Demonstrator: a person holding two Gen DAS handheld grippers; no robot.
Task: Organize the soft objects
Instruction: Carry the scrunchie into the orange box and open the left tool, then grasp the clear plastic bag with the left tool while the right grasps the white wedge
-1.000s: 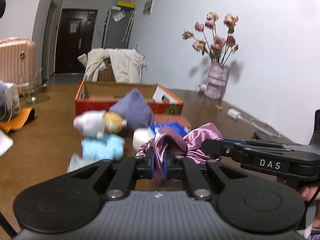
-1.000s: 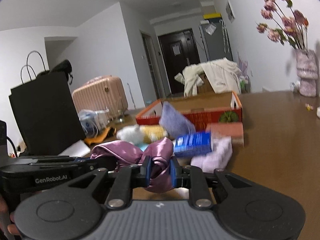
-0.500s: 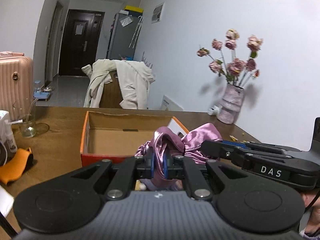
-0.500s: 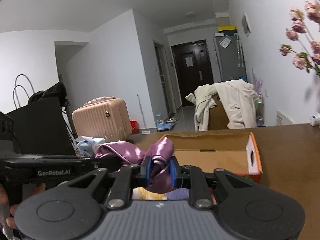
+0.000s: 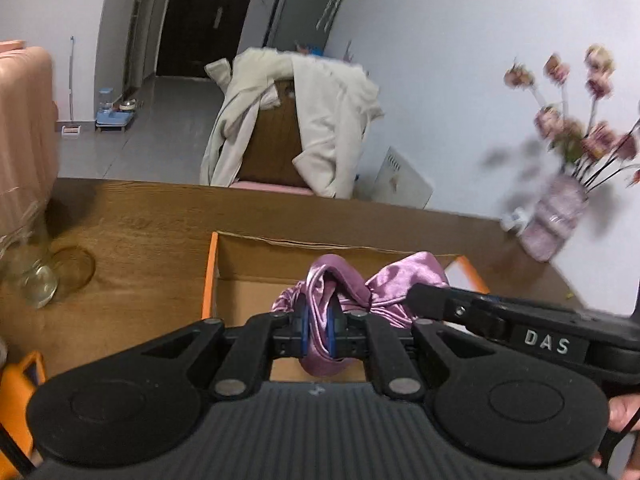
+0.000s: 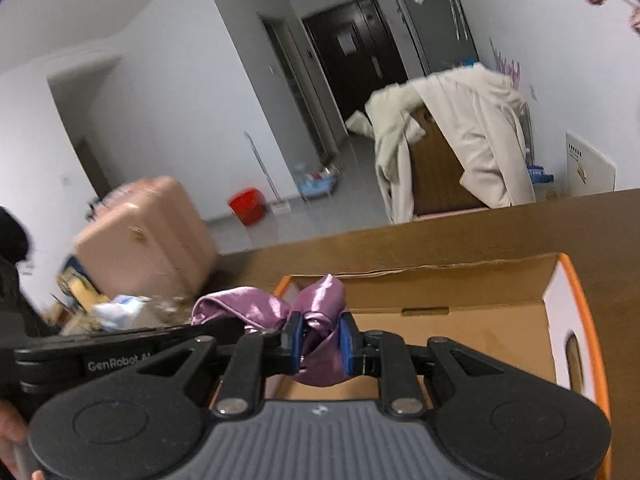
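Item: you've got a purple satin cloth (image 5: pixel 348 280), glossy and crumpled into soft folds.
Pose: it's bunched up, one lobe standing up at the middle and another puffing out to the right in your left wrist view; a rounded tail droops below.
Grip: both your grippers pinch it, the left gripper (image 5: pixel 319 330) on one bunch and the right gripper (image 6: pixel 320 342) on the other, so it's stretched between them and off the table.
Place: you're holding it above the open cardboard box (image 6: pixel 480 320), over the near-left part of its brown floor.
Box: orange-edged, white end wall with an oval hole on the right, upright on the wooden table.
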